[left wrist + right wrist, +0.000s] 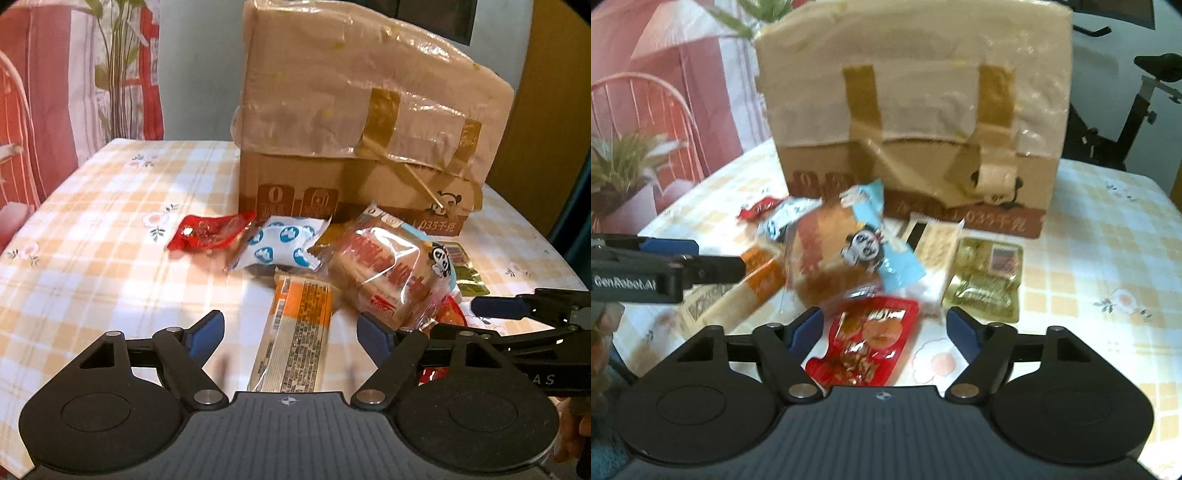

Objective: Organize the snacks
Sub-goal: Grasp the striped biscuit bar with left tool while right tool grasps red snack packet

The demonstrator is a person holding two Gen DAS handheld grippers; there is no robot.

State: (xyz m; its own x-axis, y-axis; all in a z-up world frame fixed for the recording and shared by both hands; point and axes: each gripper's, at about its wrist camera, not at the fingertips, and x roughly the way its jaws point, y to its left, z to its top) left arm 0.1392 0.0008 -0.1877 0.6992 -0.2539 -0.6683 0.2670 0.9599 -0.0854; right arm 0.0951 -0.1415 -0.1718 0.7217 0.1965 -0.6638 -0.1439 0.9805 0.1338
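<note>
Left gripper (291, 332): jaws apart, pads touching nothing. A long orange-and-cream wrapped bar (295, 332) lies on the table between its blue fingers (205, 332), running away from the camera.

Right gripper (884, 328): jaws apart, no pad pressing on anything. A red snack pouch (868, 339) lies flat between them, nearer the left finger.

Just beyond the bar sits a clear-wrapped bread pack (388, 273) with a cartoon face on a blue label; it overlaps the bar's far right side. Left of the bread lies a white packet with blue dots (280, 247), and left of that a small red wrapper (207, 232). On the right, past the red pouch, lie a gold foil pack (982, 284) and a pale flat packet (938, 243), just beside each other.

All snacks rest in a loose cluster on the checked yellow tablecloth (92, 258) of the table, close against the near face of a taped cardboard box (351, 122), which stands upright at the far side.

A plant (620, 162) stands off the table's left.
</note>
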